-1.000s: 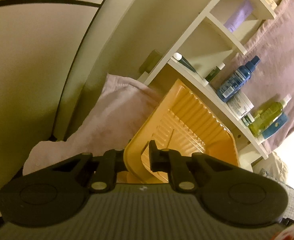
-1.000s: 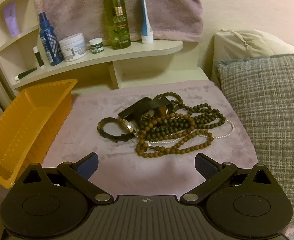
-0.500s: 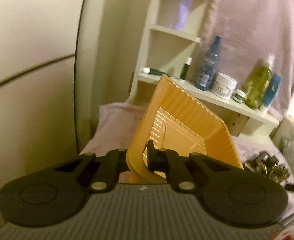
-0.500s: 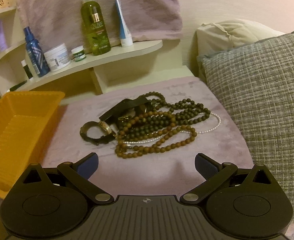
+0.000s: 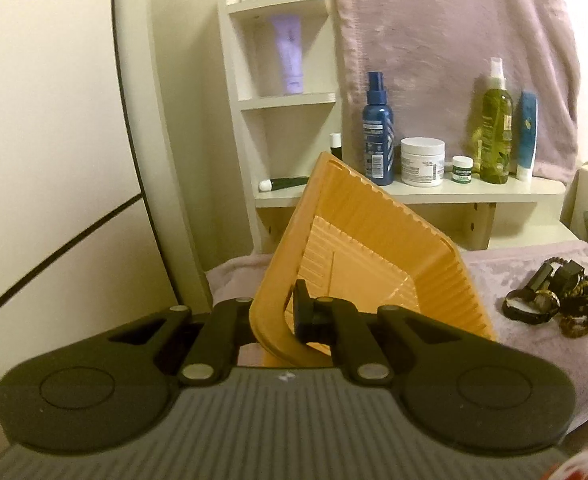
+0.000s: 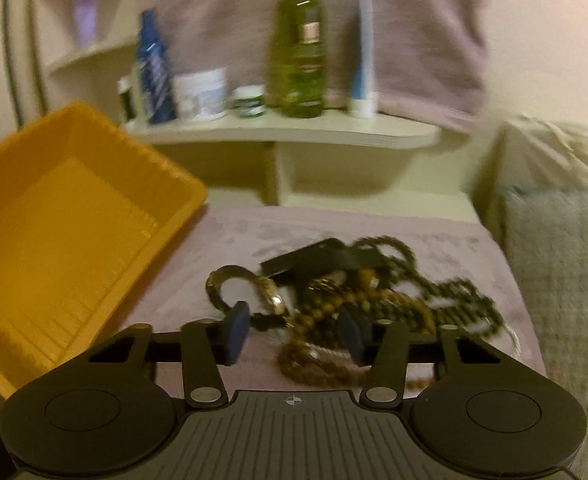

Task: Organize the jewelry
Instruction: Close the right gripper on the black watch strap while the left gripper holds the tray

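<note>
Orange bin: my left tool (image 5: 279,322) is clenched on the near rim of the orange bin (image 5: 378,248), one finger inside the wall and one outside. I hold the bin tilted, its open side turned toward the camera, above the mauve cloth (image 5: 542,360).
Right tool: my right tool (image 6: 294,332) is low over the jewelry pile (image 6: 374,300), and its jaws have just been closing from wide to about half. A watch strap (image 6: 233,284) and brown beads (image 6: 322,360) lie between the blue pads (image 6: 235,330). Blur hides whether the pads press on anything yet, so I count it as released.
Step in hand: I judge this as the first pick, with the bin brought close beside the pile and nothing inside it so far.
Next move: I need to finish the squeeze on one piece, lift slowly, then carry it left over the bin's rim.
Risk: the strands look tangled, so I expect one lift may drag several along.
Pile, farther part: dark beads (image 6: 454,300) and a black band (image 6: 326,256) lie on the cloth, just right of the bin.
Far back: the shelf (image 6: 294,132) carries bottles and jars, well apart from my work.
</note>
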Motion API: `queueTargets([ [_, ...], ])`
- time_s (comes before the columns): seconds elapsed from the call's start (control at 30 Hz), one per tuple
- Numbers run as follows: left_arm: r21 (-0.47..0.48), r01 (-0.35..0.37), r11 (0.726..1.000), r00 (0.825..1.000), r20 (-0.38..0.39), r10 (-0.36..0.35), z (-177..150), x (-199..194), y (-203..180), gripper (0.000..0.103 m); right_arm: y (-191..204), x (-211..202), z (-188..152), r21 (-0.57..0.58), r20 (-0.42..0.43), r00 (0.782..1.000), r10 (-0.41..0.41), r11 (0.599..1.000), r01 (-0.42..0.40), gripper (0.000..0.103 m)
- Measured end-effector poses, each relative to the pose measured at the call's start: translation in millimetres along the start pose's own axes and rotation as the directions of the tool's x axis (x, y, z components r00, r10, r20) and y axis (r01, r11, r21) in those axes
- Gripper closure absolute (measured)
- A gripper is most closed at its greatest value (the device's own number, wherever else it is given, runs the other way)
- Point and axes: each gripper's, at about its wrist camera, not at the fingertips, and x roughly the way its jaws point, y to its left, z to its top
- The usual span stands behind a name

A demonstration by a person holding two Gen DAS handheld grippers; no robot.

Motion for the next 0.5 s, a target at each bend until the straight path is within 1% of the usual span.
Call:
queueTargets([
  [0.03, 0.003, -0.002, 1.0, 1.0, -0.002, 0.002, 0.9, 0.1, -1.0, 0.096, 2.7, 5.1, 1.0, -0.034, -0.005, 1.0, 0.0, 0.999, 0.0, 0.059],
  [0.1, 0.007, -0.005, 1.0, 1.0, -0.008, 0.005, 2.3, -0.8, -2.2, 0.096, 7.0, 12.7, 1.9, -0.092, -0.01, 1.0, 0.002, 0.996, -0.003, 0.066],
  [0.17, 0.003, -0.009, 1.0, 1.0, -0.018, 0.009, 4.2, -1.1, -2.7, 0.096, 12.8, 20.5, 3.0, -0.149, -0.019, 1.0, -0.006, 0.989, 0.003, 0.069],
  [0.23, -0.002, -0.011, 1.0, 1.0, -0.028, 0.011, 6.0, -0.7, -3.9, 0.096, 16.4, 27.9, 3.2, -0.194, -0.033, 0.999, -0.01, 0.981, 0.004, 0.07],
  [0.37, -0.011, -0.01, 1.0, 0.999, -0.048, 0.009, 8.0, 1.4, -4.0, 0.096, 18.0, 37.4, 4.3, -0.233, -0.049, 0.999, -0.009, 0.972, -0.003, 0.073],
  [0.43, -0.014, -0.012, 1.0, 0.998, -0.056, 0.011, 8.9, 2.6, -3.8, 0.096, 18.6, 40.0, 5.2, -0.249, -0.054, 0.999, -0.009, 0.969, -0.005, 0.078],
  [0.47, -0.014, -0.011, 1.0, 0.998, -0.058, 0.01, 9.1, 2.9, -4.2, 0.096, 19.7, 40.1, 5.8, -0.257, -0.054, 0.998, -0.013, 0.966, -0.001, 0.084],
  [0.5, -0.011, -0.011, 1.0, 0.998, -0.061, 0.011, 9.6, 3.3, -4.7, 0.096, 20.6, 39.5, 6.9, -0.263, -0.053, 0.998, -0.016, 0.965, 0.001, 0.087],
])
